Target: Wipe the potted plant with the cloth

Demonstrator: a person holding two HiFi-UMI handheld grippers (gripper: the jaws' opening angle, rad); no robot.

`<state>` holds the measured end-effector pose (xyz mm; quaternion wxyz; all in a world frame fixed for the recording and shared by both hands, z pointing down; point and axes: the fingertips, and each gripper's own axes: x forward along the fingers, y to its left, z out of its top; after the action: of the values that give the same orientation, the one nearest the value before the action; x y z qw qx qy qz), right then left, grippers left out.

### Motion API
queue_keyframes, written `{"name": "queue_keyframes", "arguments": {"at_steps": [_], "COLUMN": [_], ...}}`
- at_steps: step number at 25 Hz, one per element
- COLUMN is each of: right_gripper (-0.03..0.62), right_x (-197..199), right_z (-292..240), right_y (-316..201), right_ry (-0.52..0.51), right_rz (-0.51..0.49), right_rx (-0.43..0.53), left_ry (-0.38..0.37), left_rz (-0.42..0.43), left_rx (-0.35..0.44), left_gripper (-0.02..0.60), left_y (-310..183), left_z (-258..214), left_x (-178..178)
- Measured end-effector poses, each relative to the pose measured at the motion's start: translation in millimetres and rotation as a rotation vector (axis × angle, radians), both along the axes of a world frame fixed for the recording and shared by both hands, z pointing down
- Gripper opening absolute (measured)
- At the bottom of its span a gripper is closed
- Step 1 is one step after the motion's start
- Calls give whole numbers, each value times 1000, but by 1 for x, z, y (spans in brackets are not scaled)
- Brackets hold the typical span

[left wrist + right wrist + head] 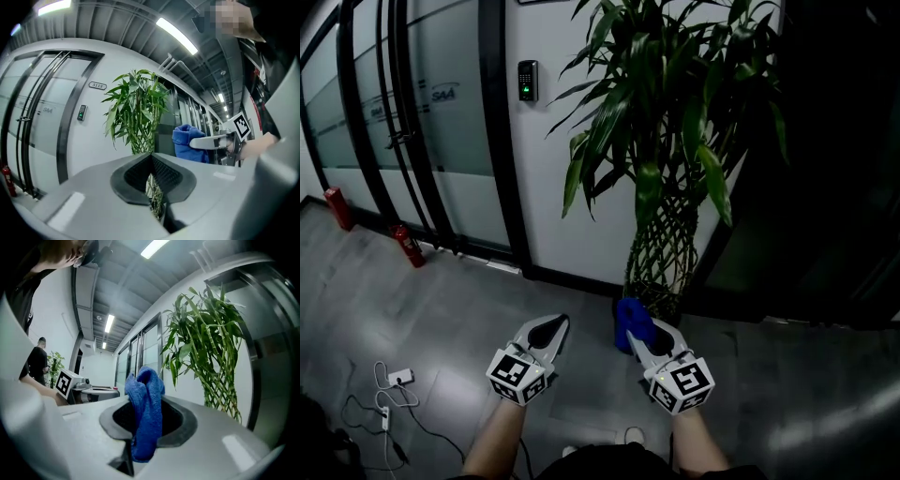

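Note:
The potted plant (661, 141) stands against the white wall, with long green leaves above braided stems (664, 246). My right gripper (633, 337) is shut on a blue cloth (630, 317), held low in front of the plant's base. The cloth (146, 414) hangs bunched between the jaws in the right gripper view, with the plant (206, 343) to its right. My left gripper (555, 328) is shut on nothing, beside the right one and left of the plant. In the left gripper view, the plant (136, 112) is straight ahead and the cloth (187, 140) is at the right.
Glass doors with black frames fill the left wall, with a keypad (527, 80) beside them. Two red fire extinguishers (410, 246) stand at the doors' foot. A white charger and cable (394, 382) lie on the grey floor. A dark doorway opens right of the plant.

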<state>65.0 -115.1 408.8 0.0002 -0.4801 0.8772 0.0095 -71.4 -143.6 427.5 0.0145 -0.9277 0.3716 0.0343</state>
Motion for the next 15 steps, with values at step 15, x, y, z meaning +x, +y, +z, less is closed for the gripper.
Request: {"name": "queue_keyframes", "arguments": {"at_steps": [15], "right_gripper": [91], "right_x": [214], "right_z": [-25], "right_y": [-70], "right_ry": [178], "right_rz": [-59], "right_rx": [154], "left_ry": [20], "left_rz": [-150], "left_rx": [79], "left_gripper": [6], "left_y": [-66], "left_z": [-26], "left_x": [194]}}
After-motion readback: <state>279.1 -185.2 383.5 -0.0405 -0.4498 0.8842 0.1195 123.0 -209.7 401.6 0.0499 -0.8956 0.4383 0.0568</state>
